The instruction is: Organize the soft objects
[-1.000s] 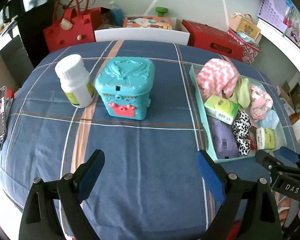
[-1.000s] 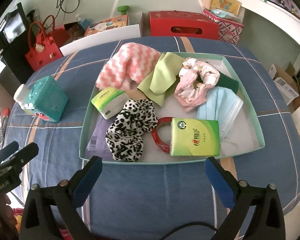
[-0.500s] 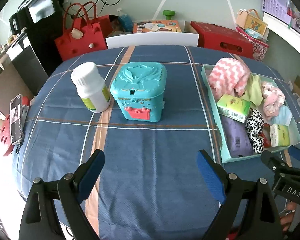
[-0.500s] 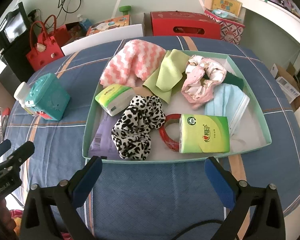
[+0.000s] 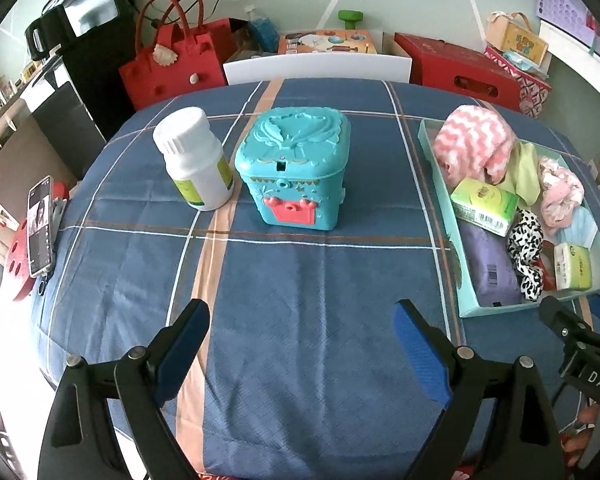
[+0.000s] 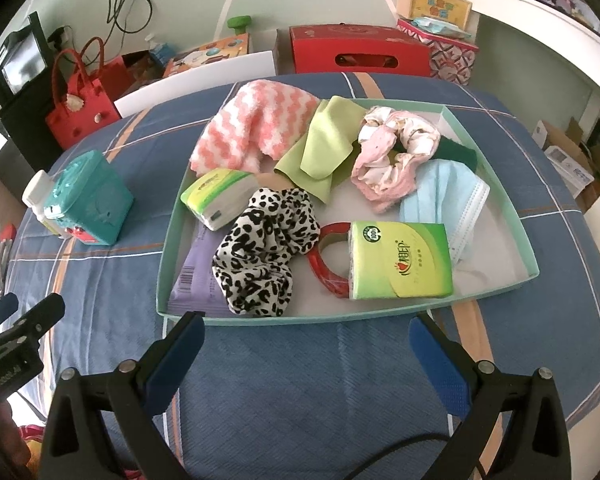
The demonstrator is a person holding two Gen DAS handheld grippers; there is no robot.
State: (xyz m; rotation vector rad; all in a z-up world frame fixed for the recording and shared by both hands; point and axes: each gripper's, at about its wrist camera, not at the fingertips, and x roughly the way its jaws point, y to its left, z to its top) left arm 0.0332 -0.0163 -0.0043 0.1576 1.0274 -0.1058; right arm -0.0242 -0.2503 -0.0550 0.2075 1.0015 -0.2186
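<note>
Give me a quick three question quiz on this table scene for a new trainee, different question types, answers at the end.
1. True or false: the leopard-print scrunchie lies inside the tray.
2. Multiple choice: what stands right beside the teal box outside the tray? A) a white bottle B) a glass jar C) a mug
3. Fill in: the red ring is partly hidden under a green ____ pack.

Key
1. True.
2. A, the white bottle.
3. Tissue; the tissue pack lies over the ring's right side.
</note>
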